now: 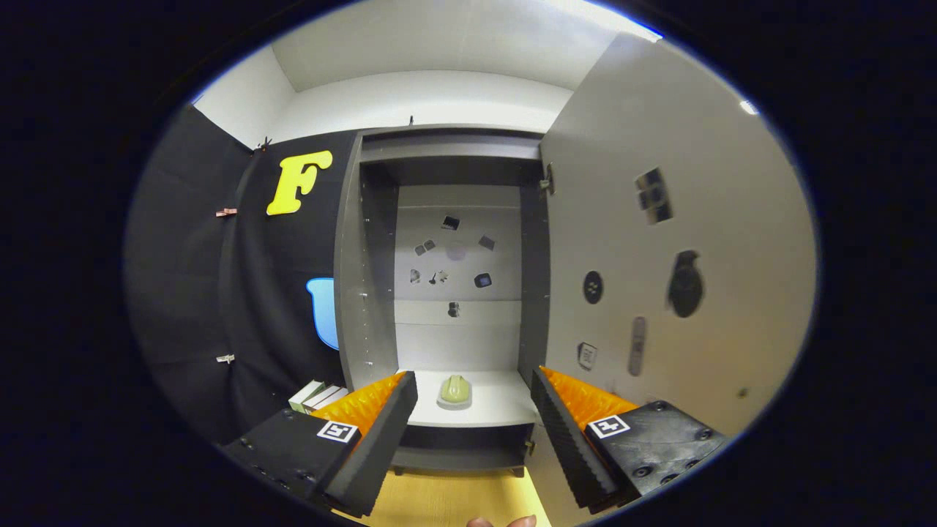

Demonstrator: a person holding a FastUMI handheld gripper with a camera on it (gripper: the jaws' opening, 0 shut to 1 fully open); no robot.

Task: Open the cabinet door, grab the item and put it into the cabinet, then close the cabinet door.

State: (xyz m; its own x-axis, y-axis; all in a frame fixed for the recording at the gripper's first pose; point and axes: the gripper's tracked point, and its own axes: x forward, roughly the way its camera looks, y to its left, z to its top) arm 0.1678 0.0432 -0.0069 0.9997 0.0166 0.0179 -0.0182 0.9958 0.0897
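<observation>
A tall grey cabinet (pixel 370 293) stands ahead with its door (pixel 659 241) swung wide open to the right of the opening. A small green item (pixel 454 389) on a clear base rests on the cabinet's white bottom shelf (pixel 494 406), beyond my fingers and apart from them. My gripper (pixel 472 424) is open, with nothing between its fingers. The fingertips sit just in front of the shelf's front edge.
Small stickers dot the cabinet's back panel (pixel 454 256) and the inner face of the door. Flat boxes (pixel 318 397) lie to the left of the cabinet base. A wooden tabletop (pixel 446 501) lies below the fingers, where a person's fingertips (pixel 501 522) peek in.
</observation>
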